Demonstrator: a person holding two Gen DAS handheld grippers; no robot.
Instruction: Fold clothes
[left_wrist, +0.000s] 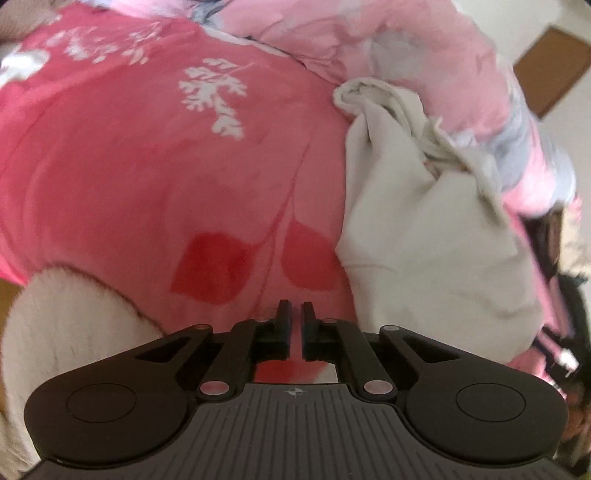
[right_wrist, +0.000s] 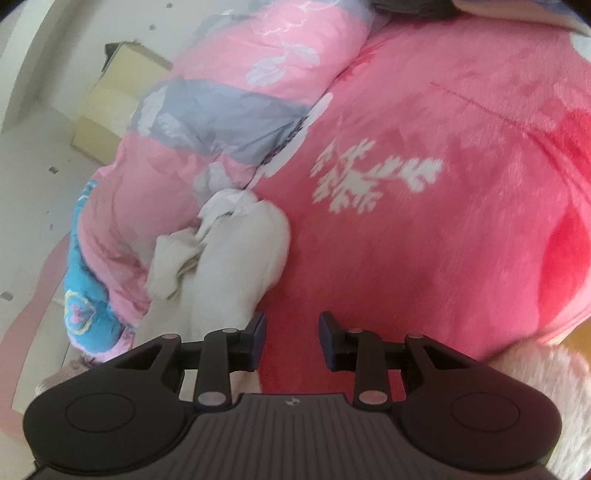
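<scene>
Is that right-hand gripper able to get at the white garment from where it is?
Probably yes. The right gripper has its fingers apart, empty, and the white garment lies just beside one finger on the pink blanket, nothing between.

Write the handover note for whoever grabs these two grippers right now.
Left gripper: shut, nothing between the pads, over the pink blanket.
Right gripper: open and empty, its left finger right beside the white garment.
White garment: crumpled and bunched on the pink blanket, against the pink-and-grey quilt.
Done: no fold visible yet.
Left: pick up the garment, spread it flat on the blanket, then fold it.
</scene>
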